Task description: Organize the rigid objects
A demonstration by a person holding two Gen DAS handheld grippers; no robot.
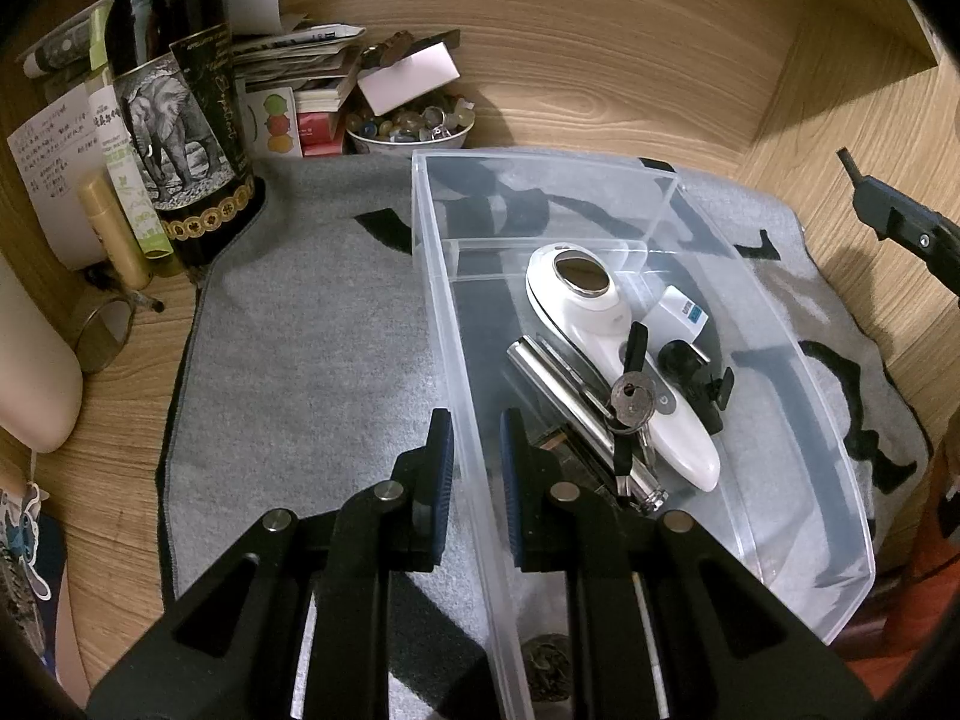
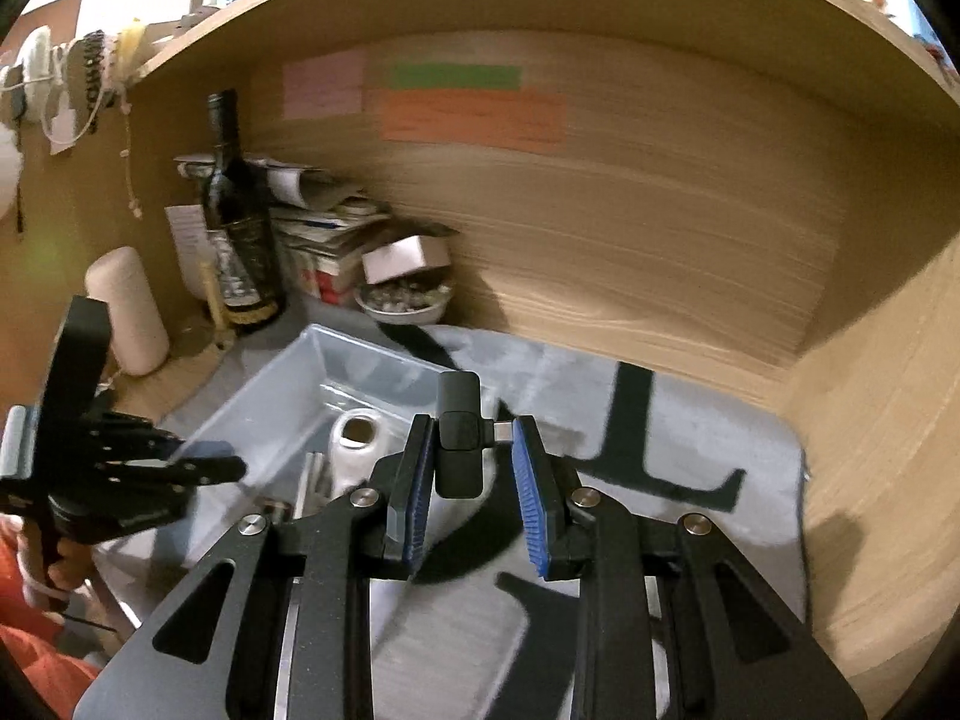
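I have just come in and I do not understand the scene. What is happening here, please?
A person is sorting small items into a clear plastic bin on a grey mat. The right gripper holds a small black dongle in its jaws, beside the bin. The left gripper straddles the bin's near wall, jaws apart. The bin already contains a white device, a key and a metal piece.

Dim warm light, fisheye bending, motion blur

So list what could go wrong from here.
1. The right gripper holds the small black dongle by its plug end; it could twist free.
2. The left gripper straddles the clear bin wall; a tug may shift it.
3. The bin's near section is crowded around the key.
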